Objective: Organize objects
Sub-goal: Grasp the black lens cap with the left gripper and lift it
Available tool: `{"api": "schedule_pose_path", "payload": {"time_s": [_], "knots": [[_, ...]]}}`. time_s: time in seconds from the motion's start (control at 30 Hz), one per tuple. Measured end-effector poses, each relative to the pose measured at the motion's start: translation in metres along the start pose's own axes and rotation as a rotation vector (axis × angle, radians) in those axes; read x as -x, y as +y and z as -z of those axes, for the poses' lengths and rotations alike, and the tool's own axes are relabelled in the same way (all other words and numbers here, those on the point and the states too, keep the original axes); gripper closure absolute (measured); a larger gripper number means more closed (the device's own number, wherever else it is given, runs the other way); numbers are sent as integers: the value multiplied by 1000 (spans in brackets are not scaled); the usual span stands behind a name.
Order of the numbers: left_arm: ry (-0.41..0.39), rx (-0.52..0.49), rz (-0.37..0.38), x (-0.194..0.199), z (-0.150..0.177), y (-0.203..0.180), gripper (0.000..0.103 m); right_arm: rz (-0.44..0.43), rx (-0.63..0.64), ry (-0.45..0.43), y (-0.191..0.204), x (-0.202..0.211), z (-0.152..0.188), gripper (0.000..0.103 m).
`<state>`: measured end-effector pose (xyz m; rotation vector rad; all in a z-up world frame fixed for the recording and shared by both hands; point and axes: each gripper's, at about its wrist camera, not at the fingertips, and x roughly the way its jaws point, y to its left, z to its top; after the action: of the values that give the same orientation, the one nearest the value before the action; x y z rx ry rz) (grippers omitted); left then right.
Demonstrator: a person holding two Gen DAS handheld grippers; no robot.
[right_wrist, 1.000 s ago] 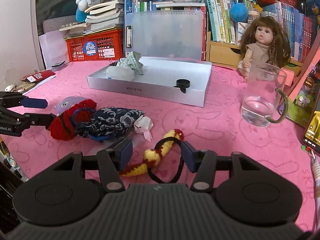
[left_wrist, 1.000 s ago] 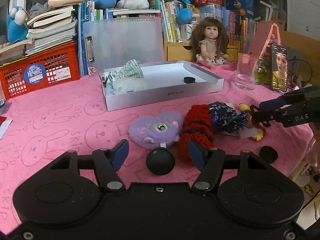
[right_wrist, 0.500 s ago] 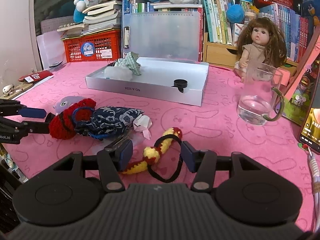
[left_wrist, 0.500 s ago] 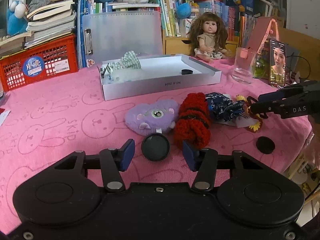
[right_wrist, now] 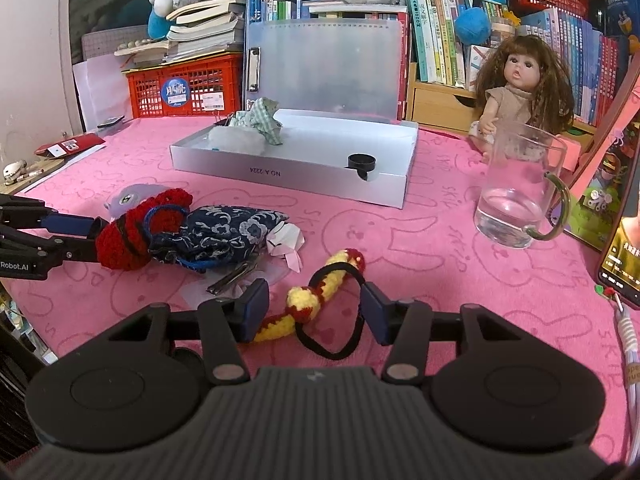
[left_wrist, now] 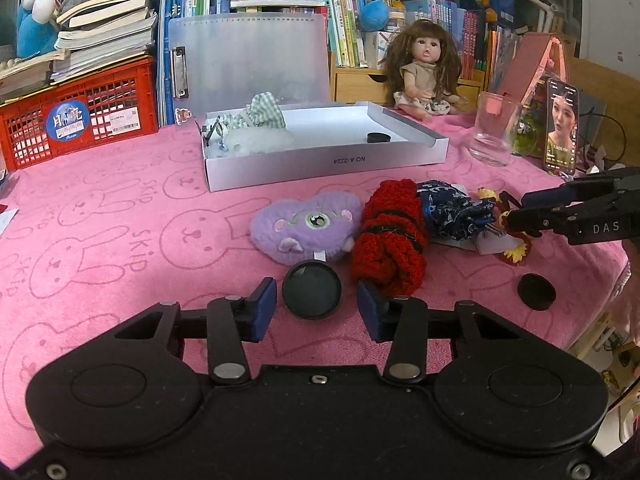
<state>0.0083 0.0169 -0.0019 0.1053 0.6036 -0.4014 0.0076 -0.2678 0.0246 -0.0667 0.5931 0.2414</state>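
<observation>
My left gripper [left_wrist: 316,310] is open, its fingers either side of a black round disc [left_wrist: 311,290] on the pink cloth. Just beyond lie a purple plush heart [left_wrist: 306,226], a red knitted roll [left_wrist: 392,236] and a dark blue patterned pouch [left_wrist: 452,210]. My right gripper [right_wrist: 312,310] is open over a yellow-and-red knitted hair tie with a black elastic loop [right_wrist: 320,300]. A white shallow box [left_wrist: 320,144] behind holds checked cloth [left_wrist: 260,114] and a small black ring [left_wrist: 378,137].
A second black disc [left_wrist: 536,291] lies near the table's right edge. A glass jug with water [right_wrist: 516,192], a doll [right_wrist: 516,92], a phone [left_wrist: 562,128], a red crate [left_wrist: 76,116] and shelves of books stand at the back.
My left gripper has drawn back and lowered slightly, so the black disc sits a little farther forward between its fingers. My right gripper has barely moved over the hair tie.
</observation>
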Motion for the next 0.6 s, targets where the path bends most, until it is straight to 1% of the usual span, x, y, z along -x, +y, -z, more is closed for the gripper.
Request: {"api": "schedule_pose_path", "payload": {"time_s": [0.27, 0.47, 0.6], "knots": [[0, 8, 2, 0, 0, 0, 63, 5, -1, 10, 2, -2, 2, 41], [0, 14, 0, -1, 1, 0, 68, 1, -1, 12, 2, -2, 3, 45], [5, 19, -2, -2, 1, 1, 70, -2, 6, 14, 5, -3, 3, 46]]}}
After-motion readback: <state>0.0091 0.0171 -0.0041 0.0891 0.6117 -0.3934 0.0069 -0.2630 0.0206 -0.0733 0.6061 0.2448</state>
